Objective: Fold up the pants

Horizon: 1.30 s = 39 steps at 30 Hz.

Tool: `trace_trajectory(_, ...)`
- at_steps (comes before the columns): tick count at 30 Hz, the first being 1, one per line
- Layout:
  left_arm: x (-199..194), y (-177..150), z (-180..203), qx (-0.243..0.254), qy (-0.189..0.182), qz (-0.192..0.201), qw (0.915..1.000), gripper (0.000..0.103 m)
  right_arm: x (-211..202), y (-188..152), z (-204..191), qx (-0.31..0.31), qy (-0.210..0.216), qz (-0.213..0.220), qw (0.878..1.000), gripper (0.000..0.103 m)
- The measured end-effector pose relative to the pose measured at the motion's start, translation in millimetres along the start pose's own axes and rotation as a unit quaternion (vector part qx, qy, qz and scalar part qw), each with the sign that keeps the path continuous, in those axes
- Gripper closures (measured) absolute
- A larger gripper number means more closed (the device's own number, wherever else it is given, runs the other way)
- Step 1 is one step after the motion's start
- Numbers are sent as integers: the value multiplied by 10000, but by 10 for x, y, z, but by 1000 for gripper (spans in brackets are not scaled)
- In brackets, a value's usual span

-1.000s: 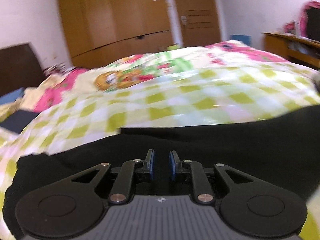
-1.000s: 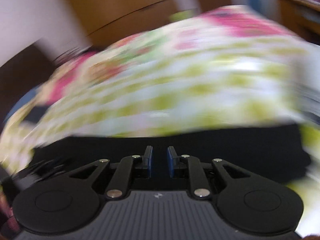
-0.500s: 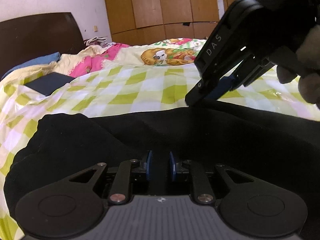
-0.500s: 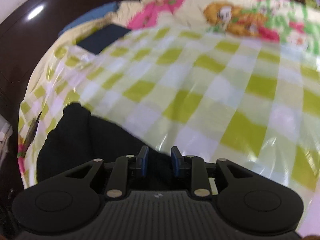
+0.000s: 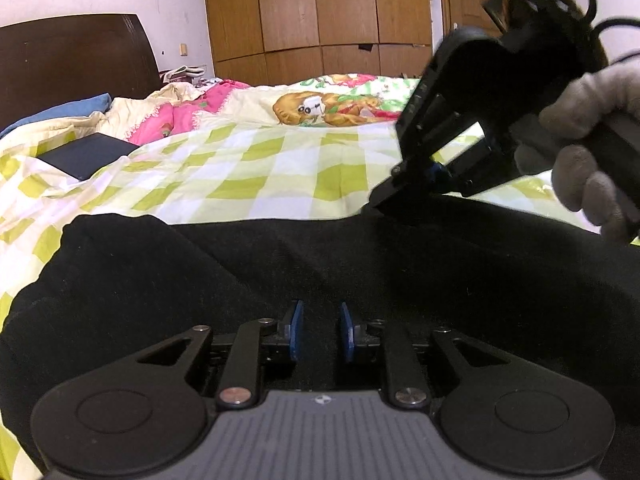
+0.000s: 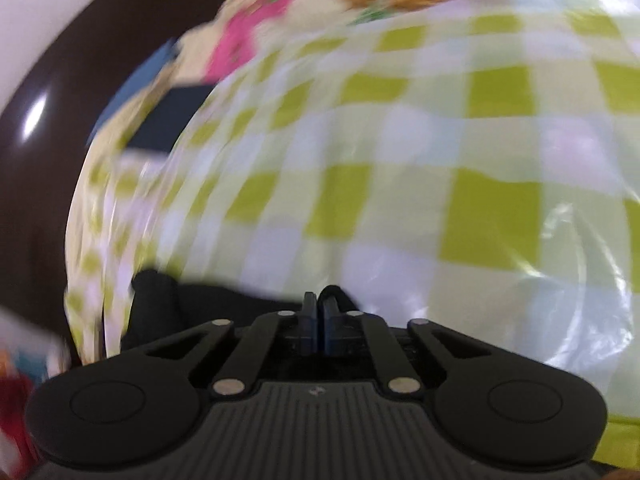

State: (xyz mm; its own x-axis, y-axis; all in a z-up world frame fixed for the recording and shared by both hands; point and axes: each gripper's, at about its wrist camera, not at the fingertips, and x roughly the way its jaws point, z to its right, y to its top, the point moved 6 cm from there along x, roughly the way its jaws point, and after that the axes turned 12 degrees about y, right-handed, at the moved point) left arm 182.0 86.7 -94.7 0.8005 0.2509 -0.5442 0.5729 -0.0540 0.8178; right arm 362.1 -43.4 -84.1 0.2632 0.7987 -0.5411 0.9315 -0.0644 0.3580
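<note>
**A:** Looking at black pants [image 5: 320,264] spread flat across a bed sheet [image 5: 248,168] checked in green and white. Taking up the whole near half of the left wrist view, far edge running roughly straight across, a rounded corner off to the left.

**B:** Yep. Left gripper [image 5: 319,336] low over the fabric, blue pads [image 5: 296,334] clearly apart, nothing pinched between them. Just dark cloth showing through the gap.

**A:** And the right gripper [image 6: 319,324]? Totally different story in its own view: pads pressed together, a little loop of black fabric poking up just past the tips. So clamped on the pants edge, pretty sure.

**B:** Agreed. Also visible from the left side: right gripper [image 5: 404,196] angled down at the far edge of the pants, tips touching the cloth there. Gloved right hand [image 5: 588,152] wrapped around the handle, upper right.

**A:** Right wrist view quite smeared though. Only a small patch of pants at the lower left, the rest all checked sheet with a shiny plastic-looking crinkle on the right.

**B:** Background stuff: dark headboard [image 5: 76,64] at the left, wooden wardrobe [image 5: 320,12] behind the bed, cartoon-print quilt [image 5: 320,108] bunched at the far end with pink bits beside it. Dark flat thing [image 5: 88,154] lying on the sheet near the left, blue pillow [image 5: 60,114] just behind it.
</note>
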Motion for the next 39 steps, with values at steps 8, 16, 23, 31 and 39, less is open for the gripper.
trace_trajectory(8, 16, -30, 121, 443, 279, 155, 9985, 66, -251, 167, 58, -205, -352, 840, 9956, 100)
trace_trajectory(16, -207, -3, 225, 765, 598, 407, 9944, 65, -1601, -547, -215, -695, -340, 1471, 9861, 95)
trace_trajectory(23, -836, 47, 851, 1193, -117, 591, 9910, 63, -3154, -1879, 639, 650, -1248, 2527, 9573, 94)
trace_trajectory(31, -1372, -149, 1991, 2463, -1087, 705, 9605, 60, -4302, -2814, 1351, 1888, -1401, 4119, 8804, 72)
trace_trajectory(39, -1609, -103, 2374, 2919, -1261, 817, 9446, 59, -4360, -2874, 1834, 2581, -605, 4882, 8315, 73)
